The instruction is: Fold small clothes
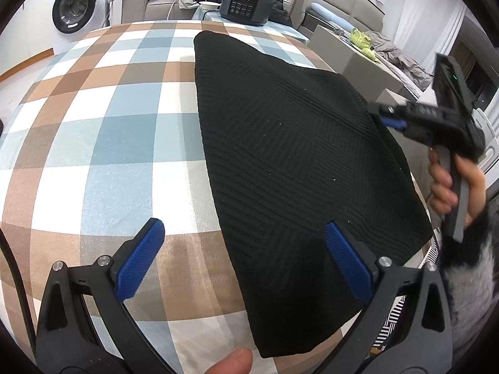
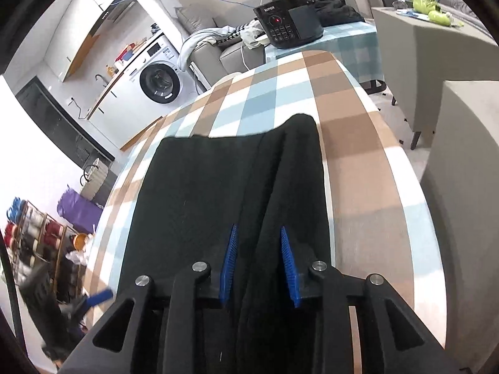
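A black ribbed knit garment (image 1: 280,162) lies folded flat on the checked tablecloth (image 1: 103,131). My left gripper (image 1: 246,258) is open and empty, above the garment's near edge, its right pad over the cloth. My right gripper (image 1: 386,118) shows in the left wrist view at the garment's right edge. In the right wrist view the right gripper (image 2: 259,265) has its blue pads closed around a raised fold of the black garment (image 2: 193,193), lifting that edge off the checked tablecloth (image 2: 358,162).
A black pressure cooker (image 1: 248,1) stands at the table's far end, also seen in the right wrist view (image 2: 288,20). A washing machine (image 1: 75,7) and sofa are behind. Grey cabinets (image 2: 436,62) stand to the right of the table.
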